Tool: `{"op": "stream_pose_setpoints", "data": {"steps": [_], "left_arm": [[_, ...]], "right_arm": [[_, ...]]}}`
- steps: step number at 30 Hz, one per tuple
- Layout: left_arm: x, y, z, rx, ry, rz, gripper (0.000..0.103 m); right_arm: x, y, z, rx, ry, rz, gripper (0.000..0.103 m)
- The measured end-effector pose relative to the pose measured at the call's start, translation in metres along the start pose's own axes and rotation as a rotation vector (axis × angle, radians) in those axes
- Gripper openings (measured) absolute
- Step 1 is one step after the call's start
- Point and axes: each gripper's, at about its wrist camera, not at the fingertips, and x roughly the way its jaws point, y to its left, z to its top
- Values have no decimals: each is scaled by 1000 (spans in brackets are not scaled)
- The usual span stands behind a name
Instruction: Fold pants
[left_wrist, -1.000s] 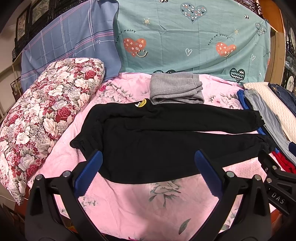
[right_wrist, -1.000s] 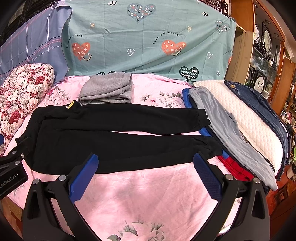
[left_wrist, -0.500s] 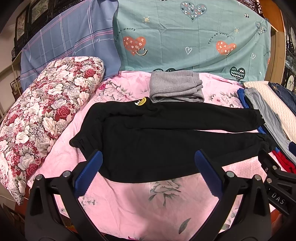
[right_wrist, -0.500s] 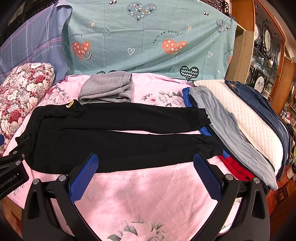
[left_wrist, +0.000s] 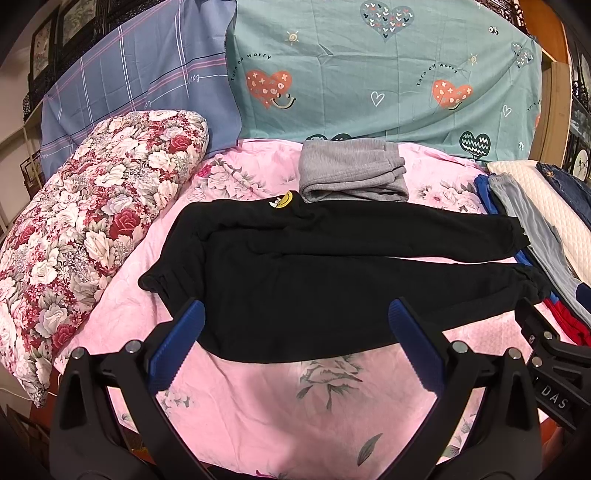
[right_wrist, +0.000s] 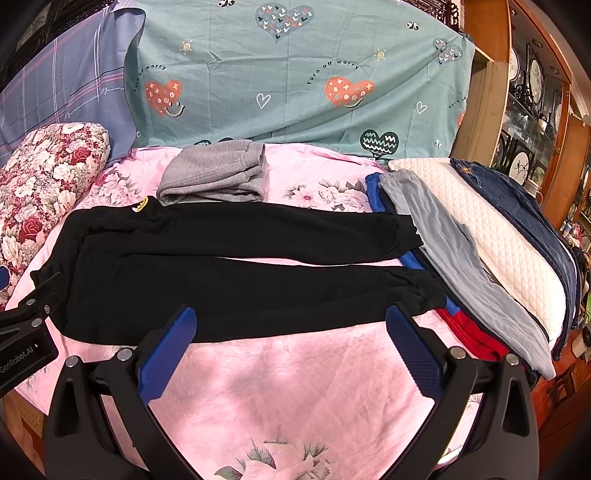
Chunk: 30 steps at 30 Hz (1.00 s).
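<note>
From the left wrist view, the black pants (left_wrist: 332, 273) lie flat on the pink bed (left_wrist: 295, 417), unfolded; the left gripper (left_wrist: 295, 343), jaws wide and empty, hovers near the waist, probably about to grasp it. Across the right wrist view, the right gripper (right_wrist: 291, 347) gapes empty beside the cuffs; the teal sheet (right_wrist: 295, 74) reads "Turn off worry".

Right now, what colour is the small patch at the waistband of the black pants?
Yellow, with dark marks, on the waistband patch of the black pants; clearest in the left wrist view.
</note>
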Motion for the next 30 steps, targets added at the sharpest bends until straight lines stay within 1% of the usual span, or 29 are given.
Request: {"op": "stream_pose_setpoints", "data": {"steps": [14, 17, 18, 19, 21, 22, 24, 26, 27, 28, 30], "left_arm": [[1, 1, 0, 1, 4, -2, 101], [5, 1, -2, 5, 17, -8, 101], [9, 1, -3, 7, 36, -25, 101], [18, 1, -6, 7, 76, -67, 101], [42, 1, -13, -16, 191, -146, 101], [61, 2, -23, -38, 277, -170, 101], [90, 9, -43, -71, 384, -178, 101], [106, 22, -52, -102, 435, -164, 101], [112, 40, -54, -142, 448, -143, 101], [115, 54, -52, -176, 442, -126, 101], [115, 96, -44, -278, 410, -64, 101]], "right_arm": [[1, 1, -2, -2, 2, 1, 102], [4, 1, -4, -4, 6, 5, 102], [5, 1, -5, -3, 9, 9, 102], [8, 0, -6, -1, 15, 14, 102], [20, -3, -9, 10, 42, 27, 102], [24, -4, -11, 15, 54, 32, 102], [46, -9, -21, 24, 112, 17, 102], [63, -13, -30, 27, 170, 7, 102], [71, -15, -36, 26, 196, 1, 102], [74, -17, -39, 24, 210, -3, 102], [81, -22, -47, 22, 241, -20, 102]]}}
